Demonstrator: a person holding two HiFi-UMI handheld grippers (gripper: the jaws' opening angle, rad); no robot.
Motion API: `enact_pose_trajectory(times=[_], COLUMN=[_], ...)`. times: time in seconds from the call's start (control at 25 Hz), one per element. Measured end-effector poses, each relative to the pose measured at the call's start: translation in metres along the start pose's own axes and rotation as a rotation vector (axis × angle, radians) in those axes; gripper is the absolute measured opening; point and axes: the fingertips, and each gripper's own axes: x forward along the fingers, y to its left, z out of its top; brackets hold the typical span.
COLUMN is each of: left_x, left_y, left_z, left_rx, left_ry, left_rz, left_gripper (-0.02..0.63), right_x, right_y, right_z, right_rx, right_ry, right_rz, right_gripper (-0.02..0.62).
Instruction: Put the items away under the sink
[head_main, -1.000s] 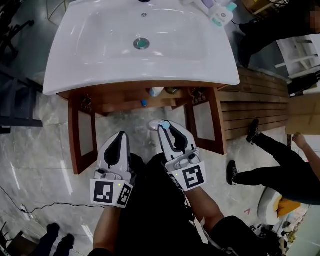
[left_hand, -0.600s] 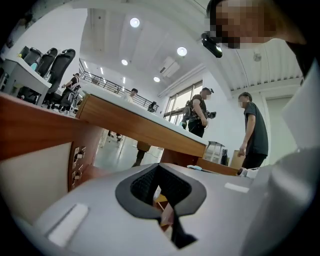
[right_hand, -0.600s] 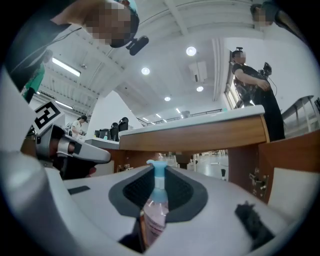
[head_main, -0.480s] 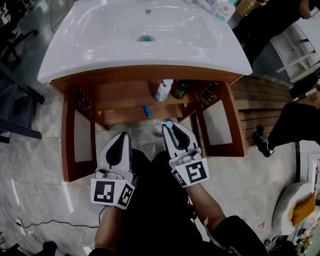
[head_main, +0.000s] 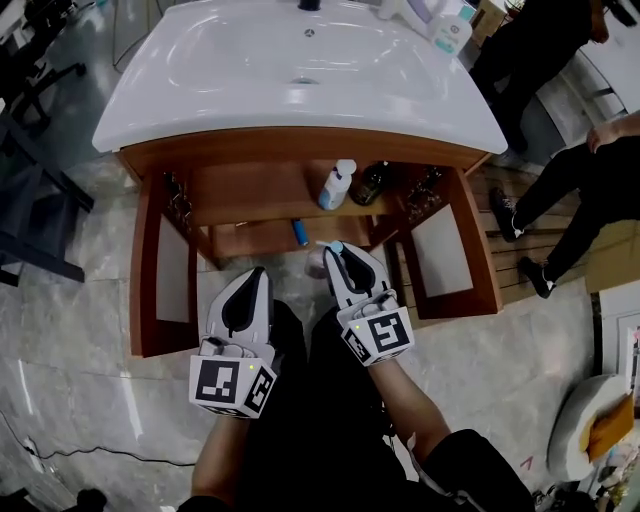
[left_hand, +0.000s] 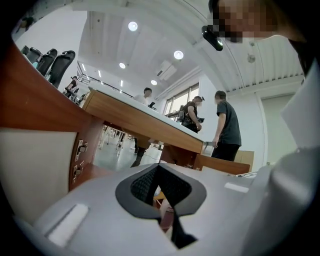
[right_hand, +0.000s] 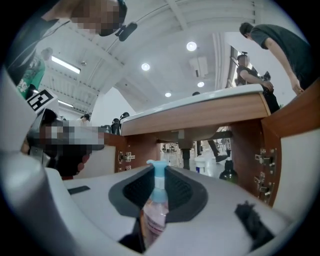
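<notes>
The left gripper (head_main: 255, 276), at lower left of the head view, and the right gripper (head_main: 336, 252), near its centre, share one build: a smooth white shell tapering into two rounded jaws. The inner faces are lined with dark grey pads (right_hand: 134, 192) of fine ribbed texture, and a flat black patch (right_hand: 252, 222) sits on the right shell. Each rear end bears a cube (head_main: 232, 385) with black-and-white square markers and a small green light (head_main: 355, 326); the person wears black clothing (head_main: 300, 440), at lower centre.
</notes>
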Motion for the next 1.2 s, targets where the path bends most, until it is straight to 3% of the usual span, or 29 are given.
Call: enact_pose_trajectory(times=[0.4,1.2], left_x=[0.003,0.002], left_y=[0.013,0.026], left_z=[0.004,0.000], left_rx=[0.006,0.006], left_ry=[-0.001,0.009], left_rz=[-0.001,-0.015], left_gripper=[0.006,0.006], right_x=[0.040,0.130], right_y=[-0.006,-0.038], right_z=[0.002,0.016], right_rx=[0.014,-0.013], right_ry=[-0.019,-0.069], right_rz=[0.015,-0.046], right_gripper=[0.071,0.071])
